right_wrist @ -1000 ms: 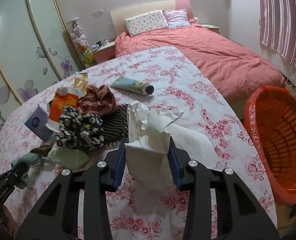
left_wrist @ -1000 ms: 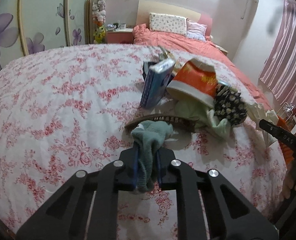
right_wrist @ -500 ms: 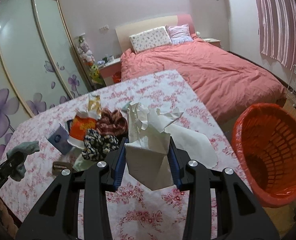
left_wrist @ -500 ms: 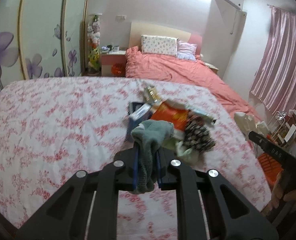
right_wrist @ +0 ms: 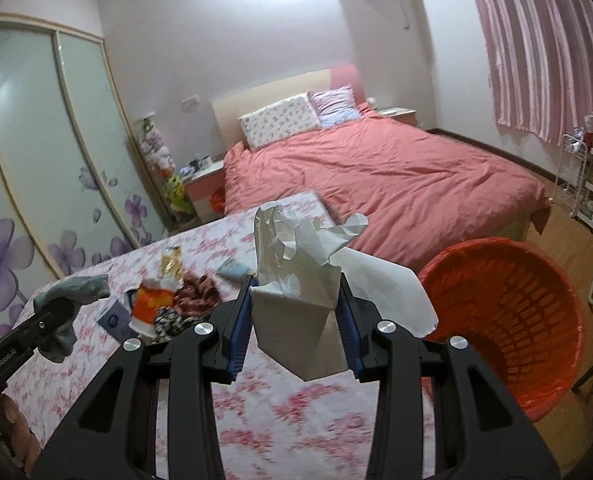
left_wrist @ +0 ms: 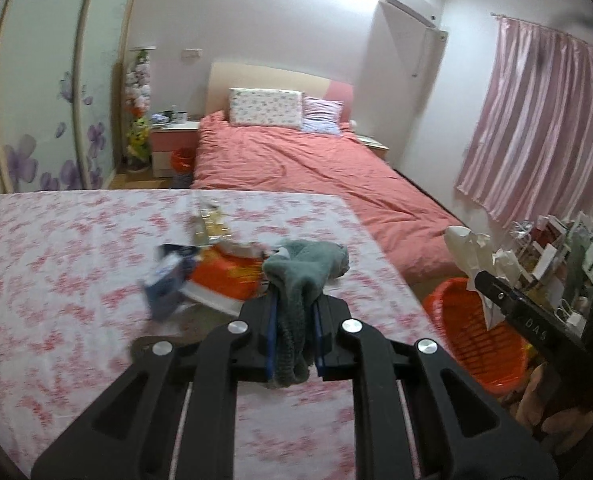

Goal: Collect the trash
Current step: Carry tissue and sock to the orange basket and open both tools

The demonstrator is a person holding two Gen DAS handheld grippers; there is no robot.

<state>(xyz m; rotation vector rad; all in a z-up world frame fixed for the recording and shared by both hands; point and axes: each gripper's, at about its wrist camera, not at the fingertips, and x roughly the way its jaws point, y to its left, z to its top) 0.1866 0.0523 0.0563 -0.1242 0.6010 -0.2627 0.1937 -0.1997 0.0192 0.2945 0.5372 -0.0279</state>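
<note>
The left claw (left_wrist: 292, 328) is clamped on a grey-green sock (left_wrist: 302, 268), held above the floral bedspread (left_wrist: 56, 280). The right claw (right_wrist: 296, 320) grips crumpled white paper (right_wrist: 296, 272) beside the orange basket (right_wrist: 508, 320).

Bedroom in private home.
- Double bed with salmon-pink duvet (right_wrist: 380, 176), cream-and-pink headboard (left_wrist: 272, 80), floral pillow (left_wrist: 266, 107), striped pink pillow (left_wrist: 322, 115).
- Pink-and-white bedside cabinet (left_wrist: 172, 144) left of bed, mugs on top; second nightstand (right_wrist: 398, 114) on far side.
- Sliding wardrobe with frosted glass doors and purple flower decals (right_wrist: 36, 184).
- Pink striped curtains (left_wrist: 536, 136).
- White standing air conditioner (left_wrist: 400, 64) in corner.
- Wood floor (right_wrist: 560, 216).
- White wire storage rack (right_wrist: 584, 176) by curtains.
- Foreground surface under pink rose-print cloth (left_wrist: 56, 264).
</note>
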